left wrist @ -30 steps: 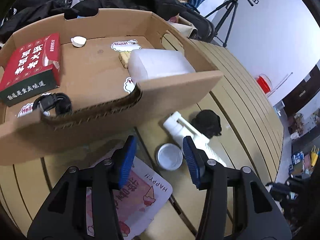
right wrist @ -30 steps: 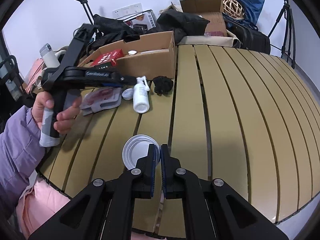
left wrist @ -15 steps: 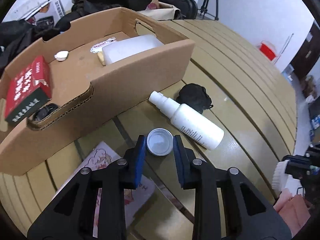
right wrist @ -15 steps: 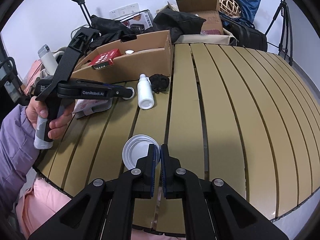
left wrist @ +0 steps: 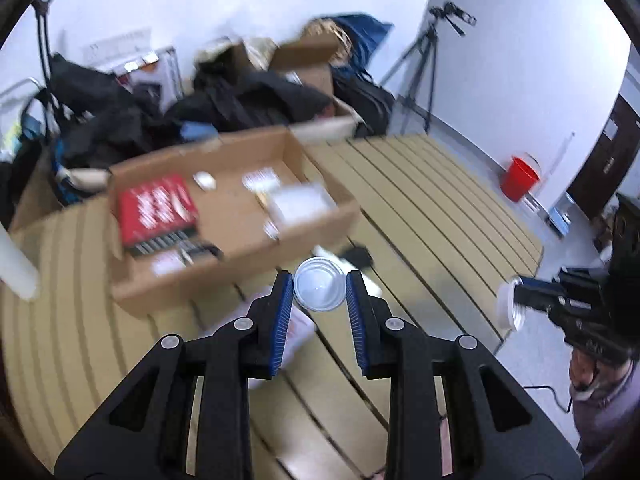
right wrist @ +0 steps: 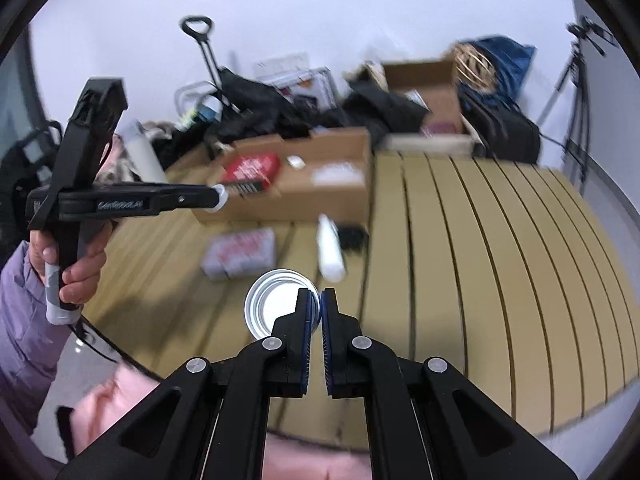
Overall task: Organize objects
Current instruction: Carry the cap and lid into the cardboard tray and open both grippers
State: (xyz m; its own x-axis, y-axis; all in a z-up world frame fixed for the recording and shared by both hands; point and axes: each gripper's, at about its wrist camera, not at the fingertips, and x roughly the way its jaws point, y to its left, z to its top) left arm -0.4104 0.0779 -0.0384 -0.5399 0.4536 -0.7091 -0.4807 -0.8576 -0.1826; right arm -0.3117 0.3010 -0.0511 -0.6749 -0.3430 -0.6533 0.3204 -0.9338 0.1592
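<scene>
Left claw point(left wrist: 320, 294): black frame, blue ribbed pads, silver rivets; between them a small white cap point(left wrist: 319, 290) with a translucent centre. Right claw point(right wrist: 321, 308): the same black and blue, on a silvery-white round lid point(right wrist: 276, 307) with concentric rings. Counter point(right wrist: 480, 248): tan slats parted by dark lines. Cardboard box point(left wrist: 240, 216): plain brown, holding a red carton point(left wrist: 157, 209) with white lettering and a dark lower band. Spray bottle point(right wrist: 330, 254): white. Packet point(right wrist: 240, 256): pink and white print. Bucket point(left wrist: 519, 178): red. Sleeve point(right wrist: 20, 320): lilac. Tripod point(left wrist: 424, 76): black.
</scene>
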